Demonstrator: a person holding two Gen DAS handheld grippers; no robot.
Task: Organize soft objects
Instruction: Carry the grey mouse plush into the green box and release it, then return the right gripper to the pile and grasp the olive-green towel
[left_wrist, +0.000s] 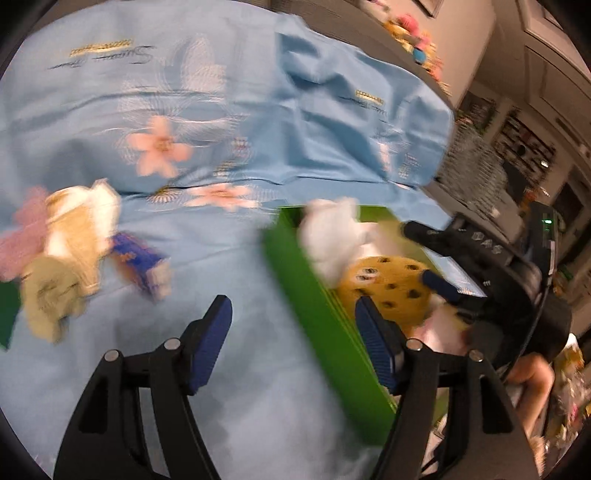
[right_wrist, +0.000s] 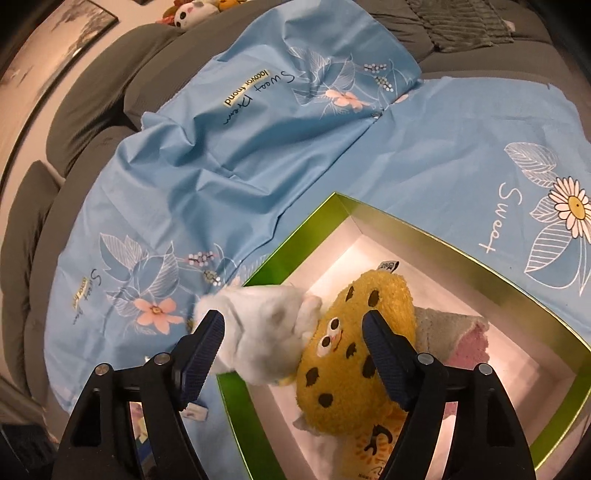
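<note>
The white plush (right_wrist: 266, 328) lies draped over the near-left wall of the green box (right_wrist: 424, 230), half in and half out, right ahead of the open, empty right tongs (right_wrist: 293, 338). The left tongs (left_wrist: 293, 345), also open and empty, straddle that wall, with a loose toy pile (left_wrist: 62, 258) well to their left on the blue sheet (left_wrist: 221, 110). The right tongs look nearer for nudging the plush inward beside the yellow spotted plush (right_wrist: 354, 354).
</note>
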